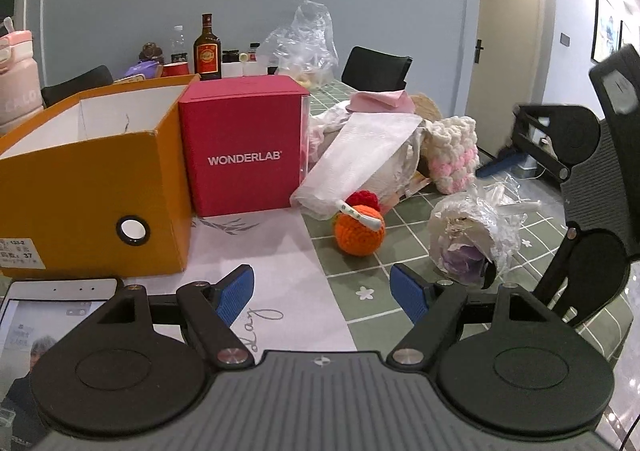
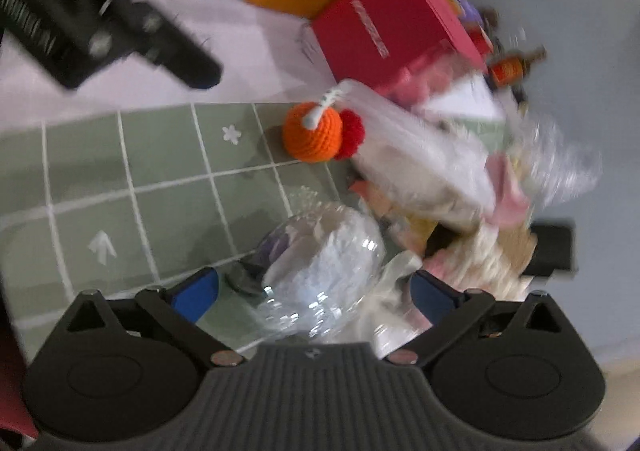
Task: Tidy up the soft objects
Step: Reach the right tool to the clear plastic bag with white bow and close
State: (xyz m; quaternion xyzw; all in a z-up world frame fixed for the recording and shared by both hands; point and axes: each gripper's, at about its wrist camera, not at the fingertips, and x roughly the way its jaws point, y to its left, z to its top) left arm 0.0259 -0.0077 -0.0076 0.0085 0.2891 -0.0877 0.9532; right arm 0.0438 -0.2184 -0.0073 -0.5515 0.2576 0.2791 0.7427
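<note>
An orange crocheted ball with a red pompom lies on the green checked tablecloth; it also shows in the right wrist view. A soft toy wrapped in clear plastic lies to its right. My left gripper is open and empty, low over the table in front of the ball. My right gripper is open with its jaws on either side of the plastic-wrapped toy; that view is blurred. A cream and pink knitted piece lies behind.
An open orange box and a red WONDERLAB box stand at the left. A tissue pack, plastic bags and bottles crowd the back. A phone lies at the front left. The right gripper's body is at the right.
</note>
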